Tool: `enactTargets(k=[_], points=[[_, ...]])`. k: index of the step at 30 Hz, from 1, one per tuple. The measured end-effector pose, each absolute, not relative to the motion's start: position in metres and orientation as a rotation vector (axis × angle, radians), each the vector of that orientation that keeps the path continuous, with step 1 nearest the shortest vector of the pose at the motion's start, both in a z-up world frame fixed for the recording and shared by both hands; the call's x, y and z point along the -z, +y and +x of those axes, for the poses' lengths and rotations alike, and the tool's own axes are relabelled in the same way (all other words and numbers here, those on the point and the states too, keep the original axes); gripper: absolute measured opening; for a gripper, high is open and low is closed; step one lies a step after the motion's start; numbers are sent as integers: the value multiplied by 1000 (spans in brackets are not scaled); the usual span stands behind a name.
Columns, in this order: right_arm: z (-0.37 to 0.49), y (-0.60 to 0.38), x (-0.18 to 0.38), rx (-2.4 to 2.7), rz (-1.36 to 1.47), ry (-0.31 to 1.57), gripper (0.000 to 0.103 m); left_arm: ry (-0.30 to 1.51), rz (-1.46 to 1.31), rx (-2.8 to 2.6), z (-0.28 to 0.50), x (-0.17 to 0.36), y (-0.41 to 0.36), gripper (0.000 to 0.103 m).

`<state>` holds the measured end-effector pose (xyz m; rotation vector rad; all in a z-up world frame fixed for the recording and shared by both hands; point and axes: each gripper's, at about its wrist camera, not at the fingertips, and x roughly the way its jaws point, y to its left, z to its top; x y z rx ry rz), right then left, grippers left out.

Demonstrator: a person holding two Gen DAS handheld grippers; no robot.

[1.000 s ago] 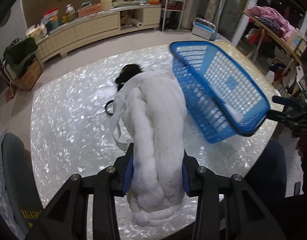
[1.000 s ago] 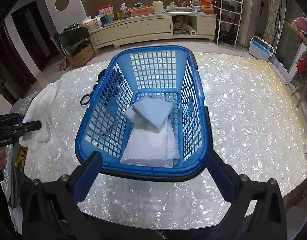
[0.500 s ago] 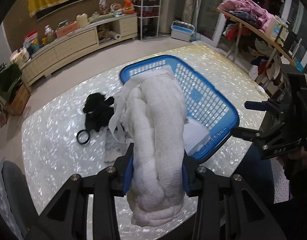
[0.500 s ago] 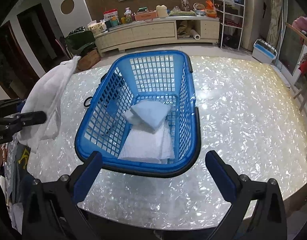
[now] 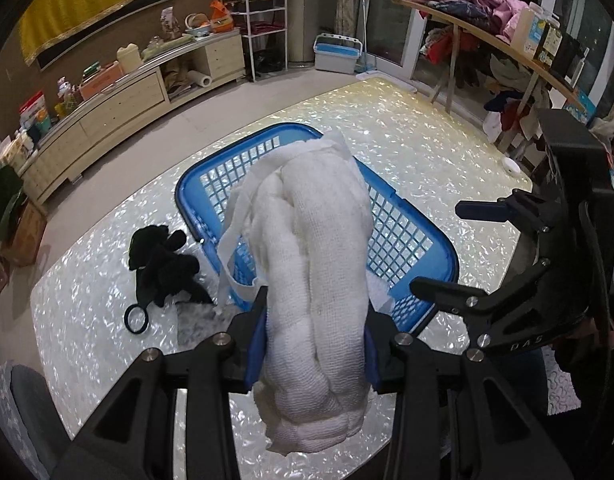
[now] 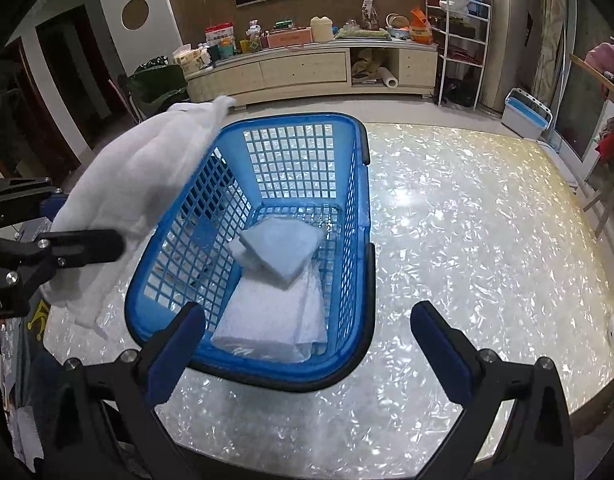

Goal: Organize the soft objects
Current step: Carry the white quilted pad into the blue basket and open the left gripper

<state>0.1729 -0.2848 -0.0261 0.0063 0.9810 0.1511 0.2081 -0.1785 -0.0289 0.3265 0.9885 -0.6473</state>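
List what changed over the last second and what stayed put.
The left tongs, clamped throughout on the white gauze cloth, carried it from beside the blue basket to over its left rim. The right tongs backed off the basket's near end and stayed open. The folded cloths inside, the black garment and the black ring lay unmoved.

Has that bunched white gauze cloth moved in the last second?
Yes. In the right wrist view, the white gauze cloth, clamped in the left gripper, rose from the table edge toward the blue basket.
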Motion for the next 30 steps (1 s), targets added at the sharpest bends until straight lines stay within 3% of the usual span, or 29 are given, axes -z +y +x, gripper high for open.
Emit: enactTargets(k=[30], points=[[199, -302, 49, -115, 50, 1028, 103, 1104, 473, 648, 284, 105, -248, 37]])
